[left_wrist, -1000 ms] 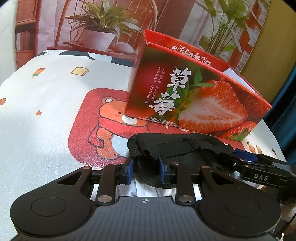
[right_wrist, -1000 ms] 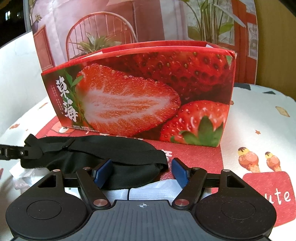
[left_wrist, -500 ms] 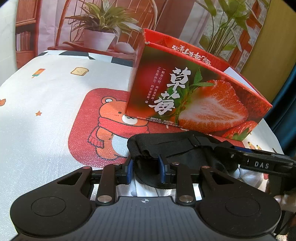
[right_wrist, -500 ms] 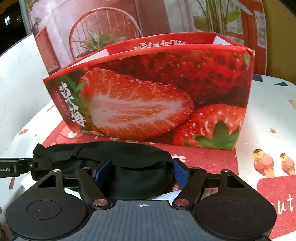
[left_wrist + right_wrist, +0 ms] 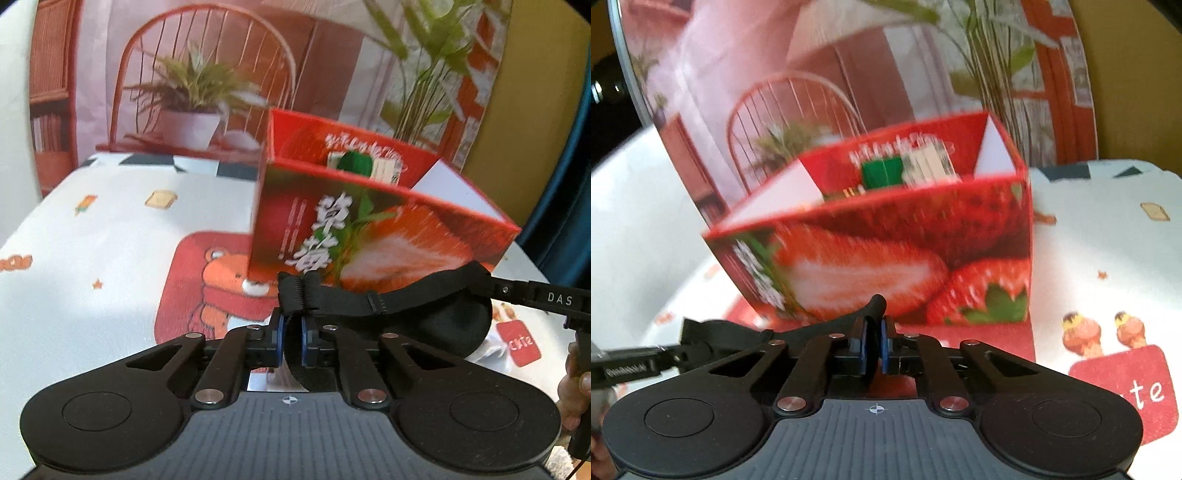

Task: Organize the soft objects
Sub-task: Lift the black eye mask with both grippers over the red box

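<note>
A black sleep mask (image 5: 436, 314) with an elastic strap hangs stretched between my two grippers, lifted off the table. My left gripper (image 5: 291, 334) is shut on its strap end, and the bunched strap sticks up above the blue pads. In the left wrist view the right gripper (image 5: 517, 291) comes in from the right edge, holding the mask's other end. My right gripper (image 5: 874, 345) is shut on the mask (image 5: 827, 328), pinching a fold of black fabric. The left gripper (image 5: 624, 363) shows at the right wrist view's left edge. The open red strawberry box (image 5: 369, 221) (image 5: 886, 240) stands just behind.
Inside the box (image 5: 905, 166) lie a green item and a pale packet. The table wears a white cloth (image 5: 92, 258) with cartoon prints and a red bear patch. A printed backdrop with a chair and plants rises behind. A person's hand (image 5: 574, 387) shows at the right edge.
Both grippers went from standing apart around the mask to shut on it, then rose, lifting it off the table. The box's inside has come into view.
</note>
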Demonstrator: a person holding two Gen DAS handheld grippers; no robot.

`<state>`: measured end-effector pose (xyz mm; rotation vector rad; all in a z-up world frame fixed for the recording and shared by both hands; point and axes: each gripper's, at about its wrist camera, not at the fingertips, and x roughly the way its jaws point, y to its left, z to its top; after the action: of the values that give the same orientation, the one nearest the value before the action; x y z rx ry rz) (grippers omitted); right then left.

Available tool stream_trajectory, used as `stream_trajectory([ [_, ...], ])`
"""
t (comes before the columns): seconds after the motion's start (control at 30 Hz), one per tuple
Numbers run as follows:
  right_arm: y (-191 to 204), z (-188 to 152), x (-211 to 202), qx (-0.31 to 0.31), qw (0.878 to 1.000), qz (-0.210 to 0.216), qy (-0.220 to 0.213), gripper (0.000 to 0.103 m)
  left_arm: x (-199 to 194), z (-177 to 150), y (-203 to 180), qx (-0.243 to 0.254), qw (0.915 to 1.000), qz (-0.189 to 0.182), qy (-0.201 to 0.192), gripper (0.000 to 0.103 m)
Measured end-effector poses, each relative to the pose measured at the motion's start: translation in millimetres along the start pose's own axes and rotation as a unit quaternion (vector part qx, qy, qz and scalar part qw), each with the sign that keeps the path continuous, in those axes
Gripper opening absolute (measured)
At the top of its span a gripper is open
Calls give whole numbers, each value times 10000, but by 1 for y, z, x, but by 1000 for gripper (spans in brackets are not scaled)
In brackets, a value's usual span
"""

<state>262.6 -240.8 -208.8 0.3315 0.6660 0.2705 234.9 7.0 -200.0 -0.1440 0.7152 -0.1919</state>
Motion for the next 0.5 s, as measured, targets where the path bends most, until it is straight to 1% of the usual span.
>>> stream_trajectory([
  [0.17, 11, 10, -14, -91, 9995, 234, -198, 6, -15, 4, -3, -7, 9998, -15, -202, 9],
  [0.27, 20, 17, -23, -178, 9988, 318, -330, 6, -26, 11, -2, -34, 9991, 9, -432, 9],
  [0.4, 29, 33, -35, -301, 9970, 424, -572, 5, -44, 31, -5, 14, 9967, -24, -806, 9],
  [0.5, 37, 50, -40, -556, 9947, 469, -730, 6, -56, 53, -10, 120, 9935, -95, -1130, 9],
])
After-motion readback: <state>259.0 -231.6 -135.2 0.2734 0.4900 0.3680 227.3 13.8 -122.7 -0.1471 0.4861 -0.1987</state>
